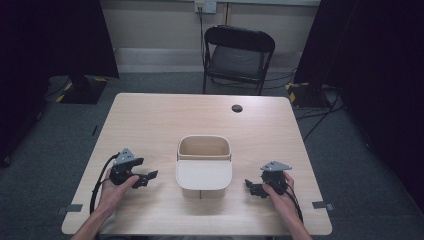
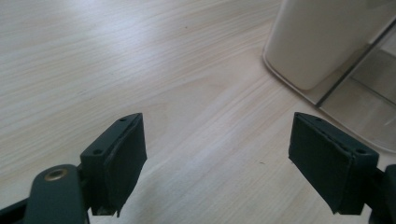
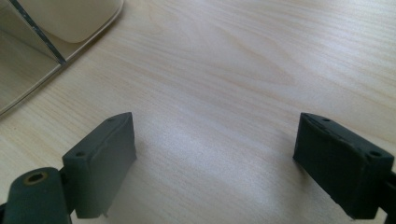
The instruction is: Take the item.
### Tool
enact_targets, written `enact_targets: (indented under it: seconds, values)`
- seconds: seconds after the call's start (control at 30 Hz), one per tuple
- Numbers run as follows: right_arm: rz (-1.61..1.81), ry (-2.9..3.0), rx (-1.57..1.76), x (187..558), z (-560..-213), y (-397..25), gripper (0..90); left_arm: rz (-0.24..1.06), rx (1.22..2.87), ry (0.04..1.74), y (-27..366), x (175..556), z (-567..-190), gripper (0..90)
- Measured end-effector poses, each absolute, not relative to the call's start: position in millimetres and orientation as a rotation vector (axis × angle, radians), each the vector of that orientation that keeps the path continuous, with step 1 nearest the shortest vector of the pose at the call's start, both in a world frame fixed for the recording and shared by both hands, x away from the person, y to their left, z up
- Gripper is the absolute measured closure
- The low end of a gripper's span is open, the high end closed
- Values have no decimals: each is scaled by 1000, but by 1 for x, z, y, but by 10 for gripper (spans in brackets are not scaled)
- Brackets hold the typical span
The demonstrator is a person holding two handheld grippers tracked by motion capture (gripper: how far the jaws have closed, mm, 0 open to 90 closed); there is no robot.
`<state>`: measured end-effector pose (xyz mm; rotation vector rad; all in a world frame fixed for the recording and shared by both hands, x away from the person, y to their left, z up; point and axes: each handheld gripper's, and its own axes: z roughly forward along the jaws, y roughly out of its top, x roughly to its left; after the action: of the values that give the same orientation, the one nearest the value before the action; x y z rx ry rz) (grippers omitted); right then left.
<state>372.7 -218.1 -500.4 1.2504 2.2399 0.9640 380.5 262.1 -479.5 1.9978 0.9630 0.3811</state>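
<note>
A cream plastic bin point(image 1: 204, 167) stood upright at the middle of the table point(image 1: 150, 120), toward the near edge, with its mouth open at the far half and a lid or flap covering the near half. The left gripper point(image 1: 148, 178) sat just left of the bin, jaws spread and empty. The right gripper point(image 1: 251, 187) sat just right of it, jaws also spread and holding nothing. In the left gripper view the bin's rounded wall point(image 2: 322, 37) showed at upper right, smooth and glossy. The bin looked light, stiff and thin-walled, probably slippery on its curved sides. The rim or the lid's edge seemed the better hold, one gripper on each side. What was inside could not be told.
</note>
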Motion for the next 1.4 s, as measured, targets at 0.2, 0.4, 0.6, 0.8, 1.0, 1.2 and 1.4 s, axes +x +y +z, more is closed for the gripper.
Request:
enact_targets:
  seconds: [0.2,0.4,0.6,0.8,1.0,1.2,1.4]
  values:
    - [966,2240,1249,373,-501,-218,120,368,1998,942,260,379,-478,188]
    - [966,2239,1249,373,-501,-218,120,331,1990,894,255,373,-475,188]
    - [966,2239,1249,373,-501,-218,120,323,1980,835,247,367,-470,189]
    - [966,2240,1249,373,-501,-218,120,304,1972,776,238,360,-465,190]
    - [966,2240,1250,373,-501,-218,120,267,1956,741,230,354,-461,208]
    - [966,2240,1249,373,-501,-218,120,238,1951,706,224,348,-457,217]
    - [963,2238,1250,373,-500,-218,120,217,1922,653,214,339,-451,223]
